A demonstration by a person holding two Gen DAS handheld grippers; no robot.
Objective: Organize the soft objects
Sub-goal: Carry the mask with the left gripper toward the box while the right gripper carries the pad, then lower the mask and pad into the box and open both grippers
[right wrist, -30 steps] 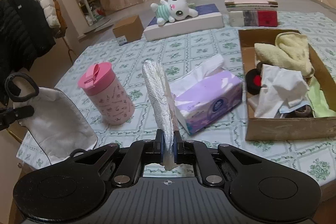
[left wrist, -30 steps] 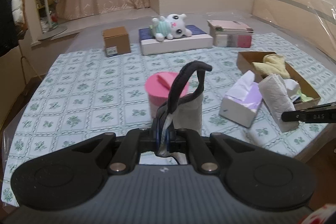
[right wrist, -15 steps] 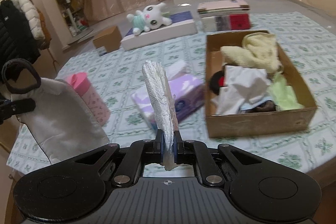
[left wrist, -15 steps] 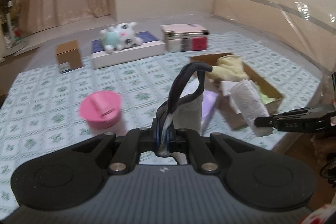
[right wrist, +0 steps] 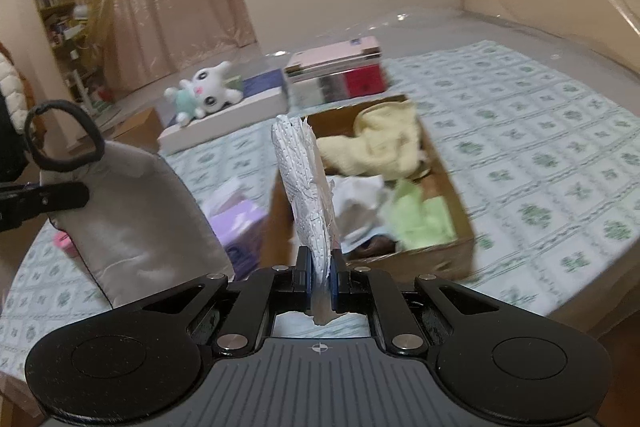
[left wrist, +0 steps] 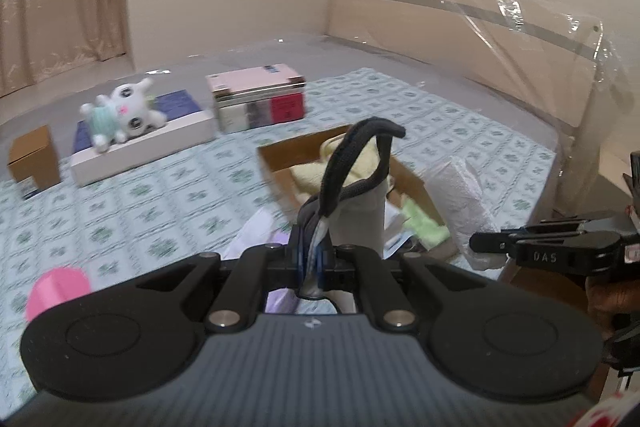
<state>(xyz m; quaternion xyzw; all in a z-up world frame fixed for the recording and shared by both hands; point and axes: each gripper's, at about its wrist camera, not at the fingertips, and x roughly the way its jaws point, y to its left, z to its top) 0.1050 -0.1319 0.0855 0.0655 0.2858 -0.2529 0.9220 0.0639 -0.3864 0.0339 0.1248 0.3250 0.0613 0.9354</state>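
My left gripper (left wrist: 311, 263) is shut on a grey cloth pouch with a black loop handle (left wrist: 360, 203), held in the air in front of the cardboard box (left wrist: 280, 151). The pouch also shows in the right wrist view (right wrist: 132, 211). My right gripper (right wrist: 321, 279) is shut on a folded white paper towel (right wrist: 306, 183), held upright before the box (right wrist: 448, 251). The towel also shows in the left wrist view (left wrist: 460, 203). The box holds a yellow towel (right wrist: 380, 143), a green cloth (right wrist: 416, 215) and white cloths.
A purple tissue box (right wrist: 236, 227) lies left of the cardboard box. A pink cup (left wrist: 56, 291) stands at the near left. A plush bunny (left wrist: 120, 115) lies on a white flat box. Stacked books (left wrist: 256, 99) and a small brown box (left wrist: 32, 159) stand at the back.
Both grippers have swung to the right with their loads. The cardboard box now lies straight ahead of both, and the pink cup has slid to the left edge.
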